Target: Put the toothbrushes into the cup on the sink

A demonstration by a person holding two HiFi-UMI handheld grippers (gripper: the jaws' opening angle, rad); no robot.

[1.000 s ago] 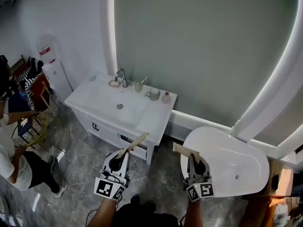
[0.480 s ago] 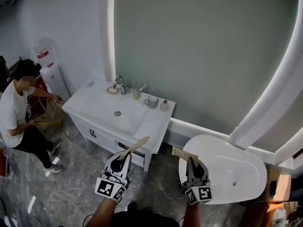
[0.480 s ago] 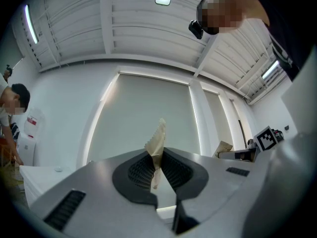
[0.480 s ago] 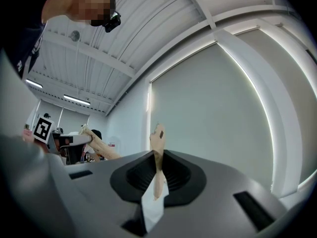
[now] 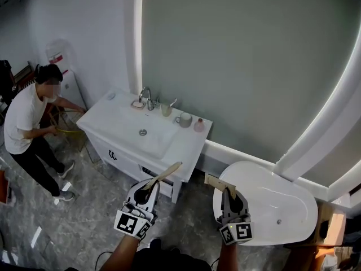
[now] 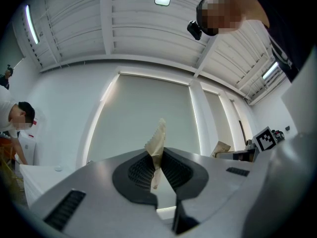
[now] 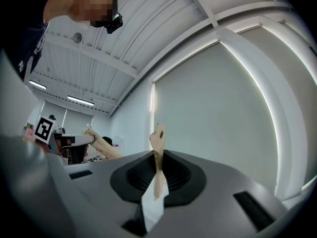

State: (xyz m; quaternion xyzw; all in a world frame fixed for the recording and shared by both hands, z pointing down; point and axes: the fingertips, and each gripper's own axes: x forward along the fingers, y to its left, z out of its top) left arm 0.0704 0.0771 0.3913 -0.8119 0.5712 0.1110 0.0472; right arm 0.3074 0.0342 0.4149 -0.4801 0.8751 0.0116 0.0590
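Both tongs are clamped narrow, one toothbrush each. Left tongs (image 5: pixel 150 185) hold the left toothbrush (image 5: pixel 164 173), shaft slanting up-right toward the sink (image 5: pixel 121 130). Right tongs (image 5: pixel 227 191) hold the right toothbrush (image 5: pixel 216 180), free end pointing left. Cup (image 5: pixel 166 109) sits at the tabletop's back edge beside the faucet (image 5: pixel 145 96), well ahead and left of both. Left tongs are nearer, so probably first in.

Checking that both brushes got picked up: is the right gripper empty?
No: in the right gripper view, the right gripper has its jaws closed on a beige toothbrush that sticks up between them.
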